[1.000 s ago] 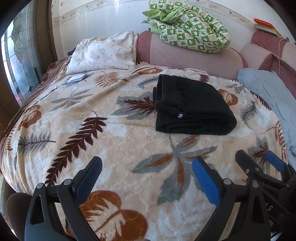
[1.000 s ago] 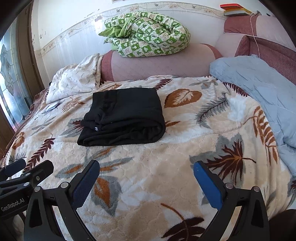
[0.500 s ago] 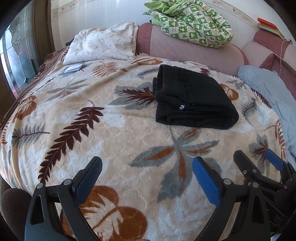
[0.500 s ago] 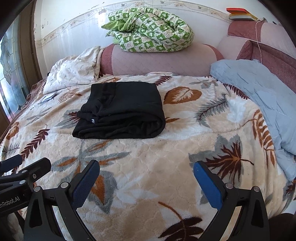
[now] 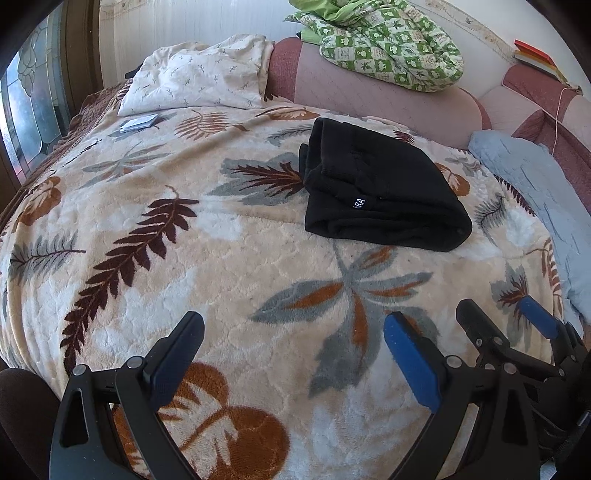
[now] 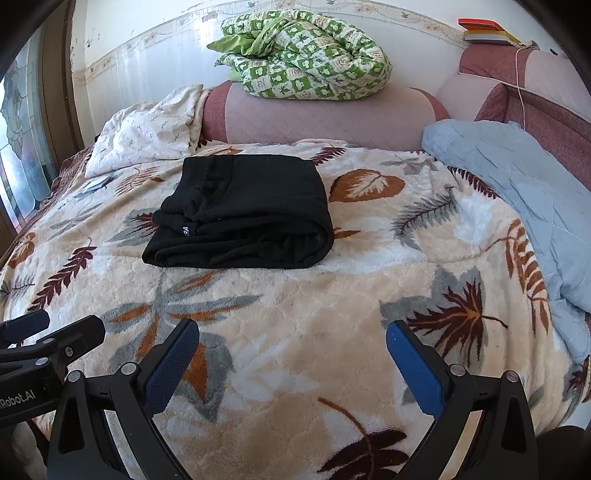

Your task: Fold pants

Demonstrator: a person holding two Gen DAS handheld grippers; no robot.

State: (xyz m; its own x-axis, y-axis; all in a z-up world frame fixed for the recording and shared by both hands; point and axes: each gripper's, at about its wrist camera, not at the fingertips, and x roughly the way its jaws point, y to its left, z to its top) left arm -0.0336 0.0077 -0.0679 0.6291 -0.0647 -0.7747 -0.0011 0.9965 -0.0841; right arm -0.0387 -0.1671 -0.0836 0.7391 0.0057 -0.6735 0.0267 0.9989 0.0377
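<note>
The black pants (image 5: 384, 192) lie folded in a compact stack on the leaf-patterned blanket (image 5: 221, 258), toward the far middle of the bed; they also show in the right wrist view (image 6: 247, 218). My left gripper (image 5: 293, 341) is open and empty, low over the near part of the blanket, well short of the pants. My right gripper (image 6: 291, 350) is open and empty too, beside the left one and equally far from the pants. The right gripper also shows at the right edge of the left wrist view (image 5: 498, 321).
A white pillow (image 5: 199, 77) lies at the far left. A green checked quilt (image 6: 306, 62) sits on the pink headboard (image 6: 321, 122). A light blue blanket (image 6: 517, 192) covers the right side. A small card (image 5: 138, 123) lies near the pillow. Books (image 6: 484, 31) rest at top right.
Both grippers have drawn back and risen slightly from the pants, which look a little farther off and lie still. Both jaws stay open.
</note>
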